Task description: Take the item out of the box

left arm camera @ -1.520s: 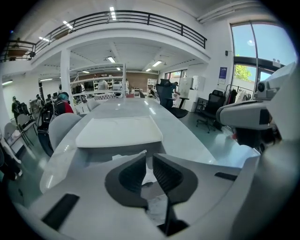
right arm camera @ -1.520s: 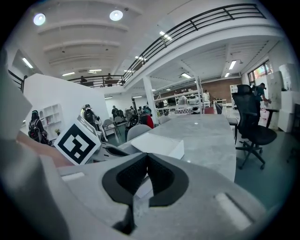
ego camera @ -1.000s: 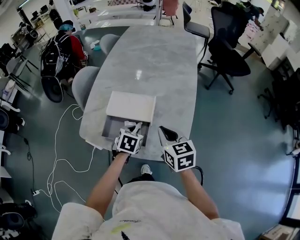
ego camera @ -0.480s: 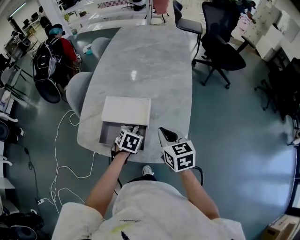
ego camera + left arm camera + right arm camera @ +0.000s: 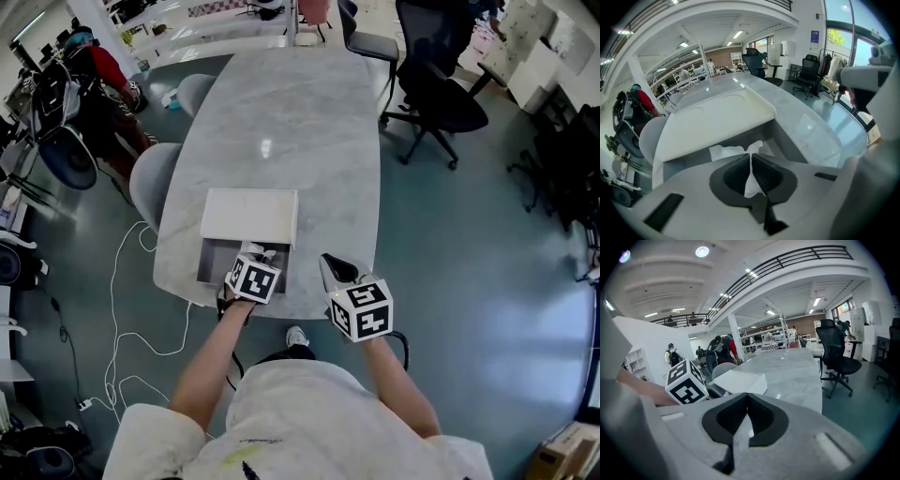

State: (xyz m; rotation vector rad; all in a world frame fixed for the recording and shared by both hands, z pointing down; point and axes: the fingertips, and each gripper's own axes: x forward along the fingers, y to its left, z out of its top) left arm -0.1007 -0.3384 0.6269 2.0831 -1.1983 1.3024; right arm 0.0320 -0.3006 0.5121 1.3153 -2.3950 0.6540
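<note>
A flat grey box (image 5: 208, 265) lies near the table's front edge. Its white lid (image 5: 248, 217) is slid back over the far half. My left gripper (image 5: 261, 255) reaches into the open near half. In the left gripper view it (image 5: 751, 158) is shut on a thin white sheet of paper (image 5: 749, 180), whose crumpled end (image 5: 727, 151) shows in the box under the lid (image 5: 717, 115). My right gripper (image 5: 332, 268) hovers to the right of the box at the table edge. It (image 5: 747, 398) is shut with nothing in it, and the lid (image 5: 739, 380) lies ahead on its left.
The long grey marble table (image 5: 291, 122) stretches away beyond the box. Grey chairs (image 5: 150, 183) stand along its left side, black office chairs (image 5: 436, 94) to the right. A white cable (image 5: 131, 309) loops on the floor at the left. A person (image 5: 94, 66) is at the far left.
The left gripper stays in the open half of the box and the right gripper has barely moved. The view has shifted slightly. The person at the far left has moved farther off.
</note>
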